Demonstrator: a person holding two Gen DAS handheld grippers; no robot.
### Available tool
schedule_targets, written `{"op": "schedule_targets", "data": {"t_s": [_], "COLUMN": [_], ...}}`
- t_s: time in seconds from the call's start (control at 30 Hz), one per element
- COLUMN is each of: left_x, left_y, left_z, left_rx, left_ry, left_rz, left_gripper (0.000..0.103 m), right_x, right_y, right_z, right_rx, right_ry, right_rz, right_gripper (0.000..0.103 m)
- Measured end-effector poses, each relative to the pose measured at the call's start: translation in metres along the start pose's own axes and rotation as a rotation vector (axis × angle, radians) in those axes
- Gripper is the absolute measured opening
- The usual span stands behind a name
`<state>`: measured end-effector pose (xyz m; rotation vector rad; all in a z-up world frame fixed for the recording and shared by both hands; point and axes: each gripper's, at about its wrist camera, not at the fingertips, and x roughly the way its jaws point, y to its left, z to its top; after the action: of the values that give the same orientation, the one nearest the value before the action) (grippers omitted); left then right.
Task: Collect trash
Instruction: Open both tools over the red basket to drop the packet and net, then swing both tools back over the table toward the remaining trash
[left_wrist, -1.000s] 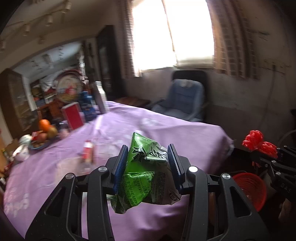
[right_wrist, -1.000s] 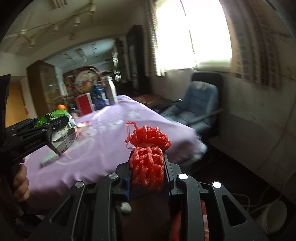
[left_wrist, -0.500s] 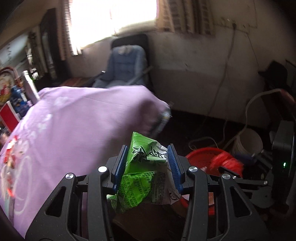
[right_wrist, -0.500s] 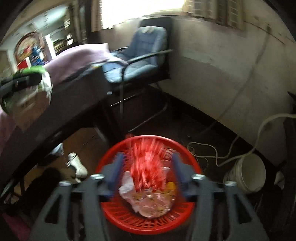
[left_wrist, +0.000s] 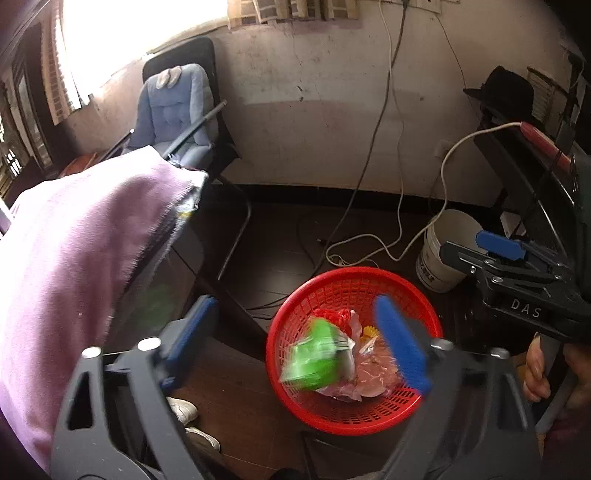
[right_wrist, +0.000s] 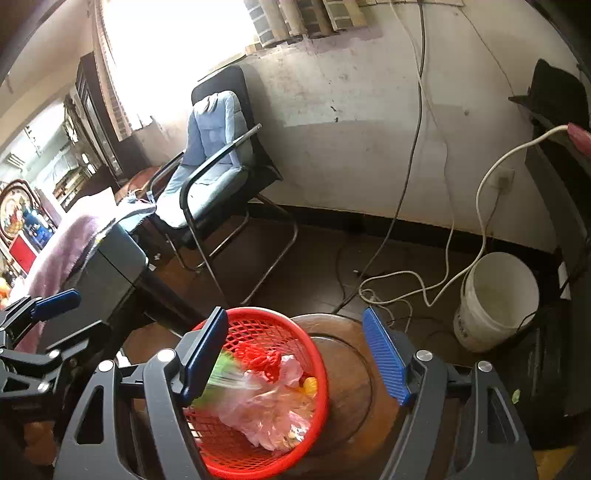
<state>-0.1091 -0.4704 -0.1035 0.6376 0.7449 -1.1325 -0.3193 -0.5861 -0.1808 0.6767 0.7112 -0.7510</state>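
Both hand-held grippers, left (left_wrist: 295, 343) and right (right_wrist: 295, 354), spread wide above red basket (left_wrist: 369, 417).

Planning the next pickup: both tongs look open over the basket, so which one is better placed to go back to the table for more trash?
Probably left. The left tongs hang beside the purple-clothed table; the right tongs sit farther out, past the red basket. Both are open and empty.

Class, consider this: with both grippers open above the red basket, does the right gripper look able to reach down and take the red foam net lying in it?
Probably yes. The right gripper is open above the red basket, and the red foam net lies uncovered on top beside the clear plastic bag. The blurred green wrapper beside it might get in the way.
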Motion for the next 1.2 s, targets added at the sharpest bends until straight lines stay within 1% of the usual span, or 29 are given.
{"op": "schedule_targets", "data": {"t_s": [0.13,0.4,0.57,0.67,0.8,0.97,1.07,1.13,1.2], "left_x": [-0.013,-0.060,-0.094,-0.120,-0.153,-0.197,-0.219,-0.227,-0.231], "left_y": [0.010,0.061,0.097,0.131,0.181,0.252,0.288,0.304,0.322], "left_z": [0.002,-0.003,-0.016,-0.035,-0.060,-0.108,-0.141,-0.160,-0.179], "left_rx": [-0.002,-0.100,-0.149,-0.193,-0.270,-0.404,-0.483,-0.520,-0.549], "left_ry": [-0.012,-0.087,-0.129,-0.149,-0.153,-0.152,-0.135,-0.114,-0.081], "left_rz": [0.065,0.183,0.286,0.371,0.466,0.589,0.644,0.659,0.661], "left_gripper": [0.092,0.094,0.096,0.096,0.096,0.096,0.096,0.096,0.096], "right_x": [-0.004,-0.013,-0.025,-0.034,-0.044,-0.055,-0.060,-0.063,-0.066], "right_y": [0.007,0.044,0.071,0.094,0.126,0.169,0.198,0.220,0.250], "right_z": [-0.001,-0.002,0.001,0.001,-0.001,-0.003,-0.004,-0.004,-0.006], "right_rx": [-0.015,-0.074,-0.121,-0.167,-0.230,-0.292,-0.327,-0.358,-0.403], "right_ry": [-0.003,0.004,-0.008,-0.018,-0.023,-0.012,-0.003,0.003,-0.001], "right_rz": [0.036,0.090,0.125,0.144,0.173,0.225,0.266,0.292,0.322], "right_gripper": [0.074,0.075,0.081,0.085,0.087,0.090,0.092,0.093,0.095]}}
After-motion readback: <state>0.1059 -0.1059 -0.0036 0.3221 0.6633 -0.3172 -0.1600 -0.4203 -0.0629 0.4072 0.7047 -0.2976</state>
